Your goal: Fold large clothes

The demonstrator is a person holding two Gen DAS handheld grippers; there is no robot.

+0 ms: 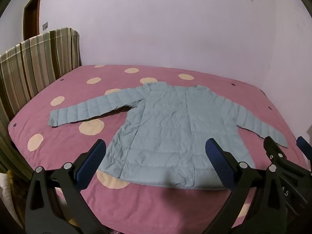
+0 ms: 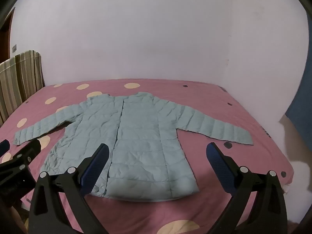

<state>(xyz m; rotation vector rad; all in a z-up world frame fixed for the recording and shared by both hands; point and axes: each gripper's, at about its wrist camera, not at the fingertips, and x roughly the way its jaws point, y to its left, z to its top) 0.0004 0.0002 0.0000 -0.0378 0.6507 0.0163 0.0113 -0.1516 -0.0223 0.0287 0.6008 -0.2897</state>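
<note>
A light blue quilted jacket [image 1: 165, 128] lies flat and front up on the pink bed, sleeves spread to both sides, hem toward me. It also shows in the right wrist view [image 2: 132, 142]. My left gripper [image 1: 156, 146] is open and empty, held above the hem near the bed's front edge. My right gripper [image 2: 157, 150] is open and empty, above the hem's right part. The right gripper also shows at the right edge of the left wrist view [image 1: 284, 144], and the left gripper at the left edge of the right wrist view [image 2: 19, 146].
The bed has a pink cover with cream dots [image 1: 64, 146]. A striped headboard [image 1: 35, 64] stands at the left. A plain wall [image 1: 165, 29] runs behind the bed, with a brown door [image 1: 32, 11] at far left. The bed's right edge [image 2: 280, 156] drops off.
</note>
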